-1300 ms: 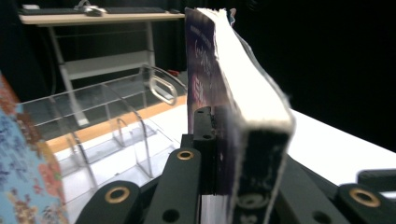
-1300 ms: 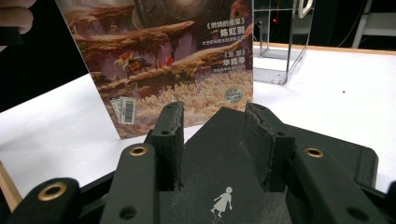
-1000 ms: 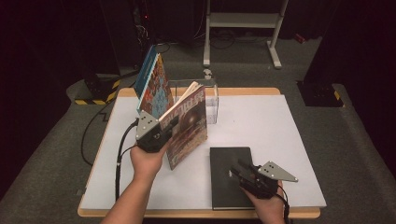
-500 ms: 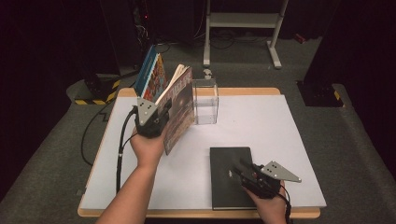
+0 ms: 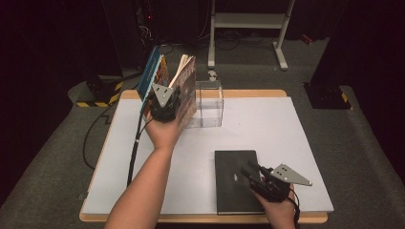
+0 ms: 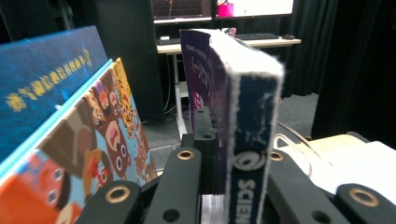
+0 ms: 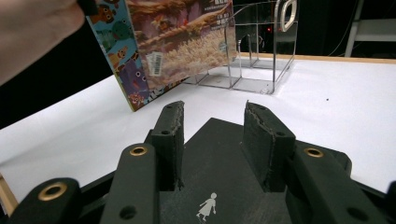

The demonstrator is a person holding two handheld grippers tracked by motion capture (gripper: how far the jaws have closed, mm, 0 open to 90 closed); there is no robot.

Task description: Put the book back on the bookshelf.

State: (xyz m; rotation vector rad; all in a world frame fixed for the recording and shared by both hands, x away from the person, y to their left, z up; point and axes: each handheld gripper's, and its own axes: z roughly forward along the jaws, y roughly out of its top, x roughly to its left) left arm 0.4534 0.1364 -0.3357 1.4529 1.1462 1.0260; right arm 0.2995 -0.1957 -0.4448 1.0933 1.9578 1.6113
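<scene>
Since a moment ago, the left claw [image 5: 165, 106] has carried its paperback book [image 5: 187, 86] toward the worktop's [image 5: 286, 129] far left corner, clamped upright beside the leaning picture books [image 5: 154, 78]. Right claw [image 5: 250, 171] rests apart over the black book [image 5: 234, 183] near the front edge.

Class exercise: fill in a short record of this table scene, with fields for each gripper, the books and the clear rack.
left gripper: shut on thick paperback, held upright
right gripper: open, over black book
black book: flat on white table, near edge
leaning books: two, tilted, beside the paperback
clear rack: at the table's far side
</scene>
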